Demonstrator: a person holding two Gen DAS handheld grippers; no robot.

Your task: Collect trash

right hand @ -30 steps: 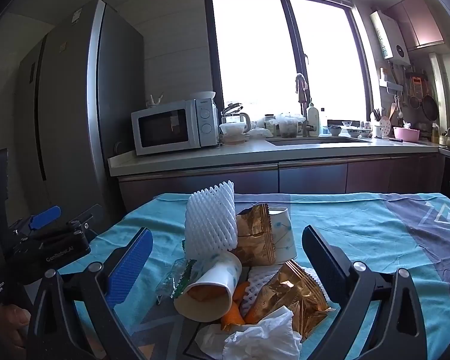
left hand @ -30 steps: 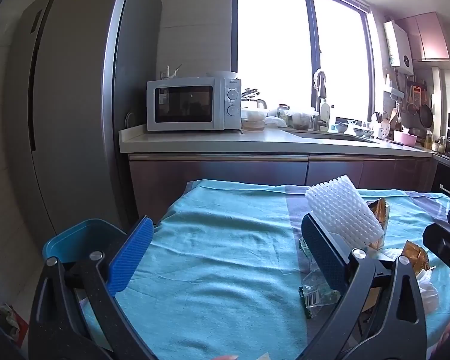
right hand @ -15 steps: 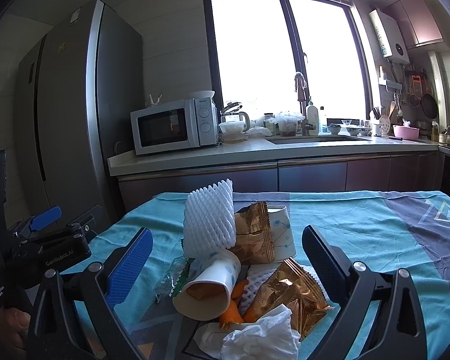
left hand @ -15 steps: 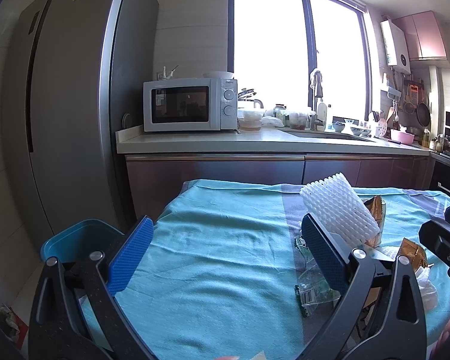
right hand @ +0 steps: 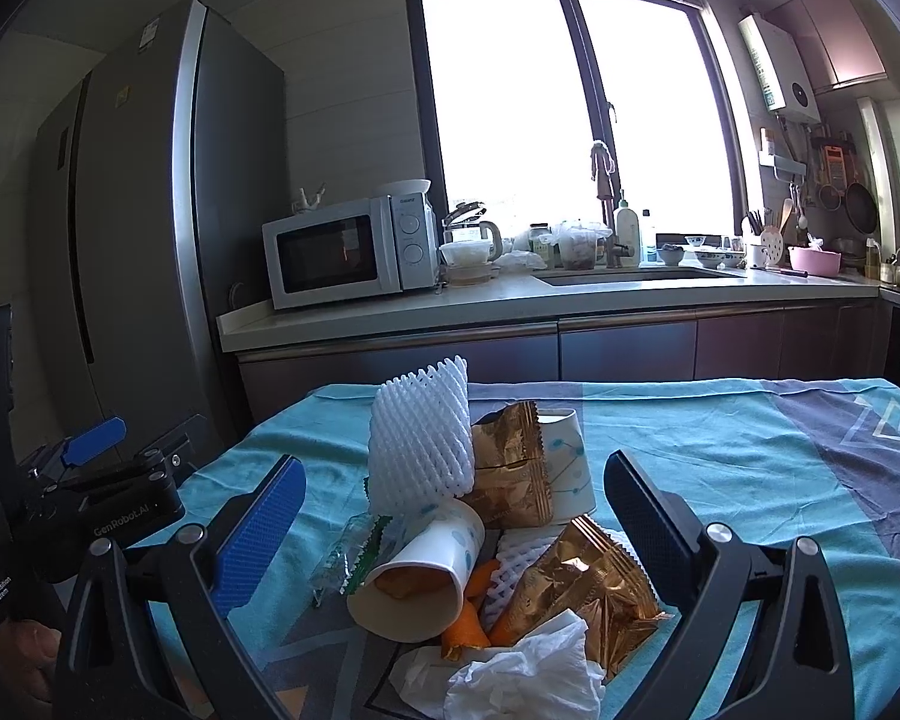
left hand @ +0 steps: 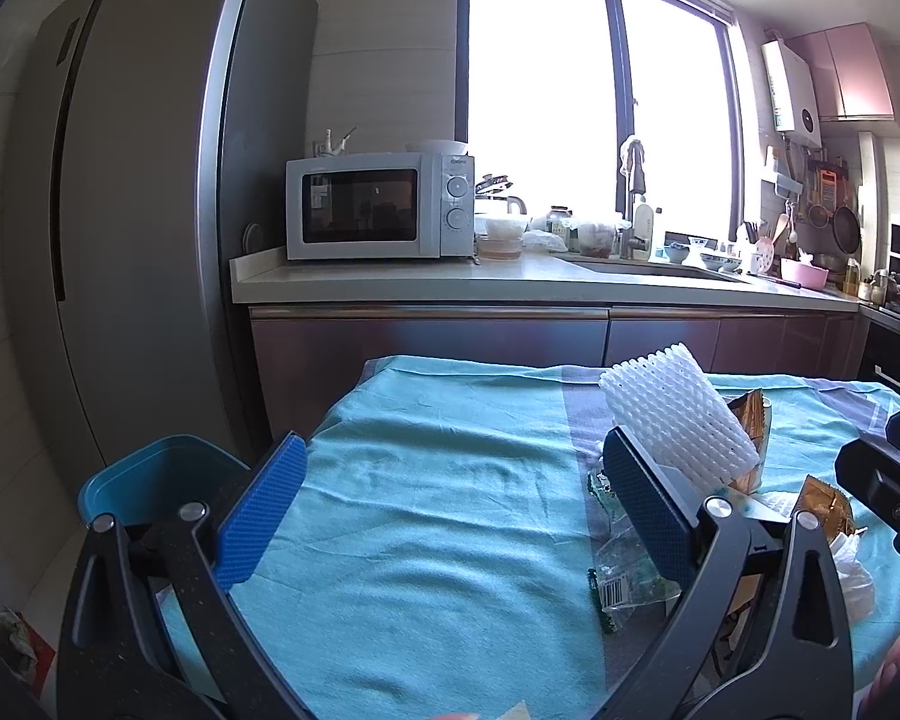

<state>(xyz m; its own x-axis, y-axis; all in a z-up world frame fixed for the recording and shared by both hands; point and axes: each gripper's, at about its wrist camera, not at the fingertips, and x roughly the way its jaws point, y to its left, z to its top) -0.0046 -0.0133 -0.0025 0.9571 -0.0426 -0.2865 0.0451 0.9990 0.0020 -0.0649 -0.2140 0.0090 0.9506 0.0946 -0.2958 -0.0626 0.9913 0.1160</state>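
A heap of trash lies on the teal tablecloth [right hand: 720, 468]: a white foam fruit net [right hand: 420, 450], gold snack wrappers [right hand: 576, 588], a tipped paper cup [right hand: 420, 576], a second paper cup [right hand: 564, 462], orange peel [right hand: 468, 624], a crumpled tissue [right hand: 528, 678] and a clear plastic wrapper [right hand: 342, 552]. My right gripper [right hand: 450, 516] is open just in front of the heap, holding nothing. My left gripper [left hand: 450, 510] is open over bare cloth [left hand: 438, 510], left of the foam net [left hand: 672, 420] and clear wrapper [left hand: 624, 576].
A blue bin [left hand: 162, 480] stands on the floor off the table's left edge. Beyond the table are a counter with a microwave [left hand: 378, 207] and sink, and a tall grey fridge [left hand: 120, 210]. The left gripper's body [right hand: 90, 504] shows in the right view.
Both views have shifted only slightly; the left gripper's view drifted a little so the scene sits a touch further left. Both grippers stay open and the trash heap has not moved.
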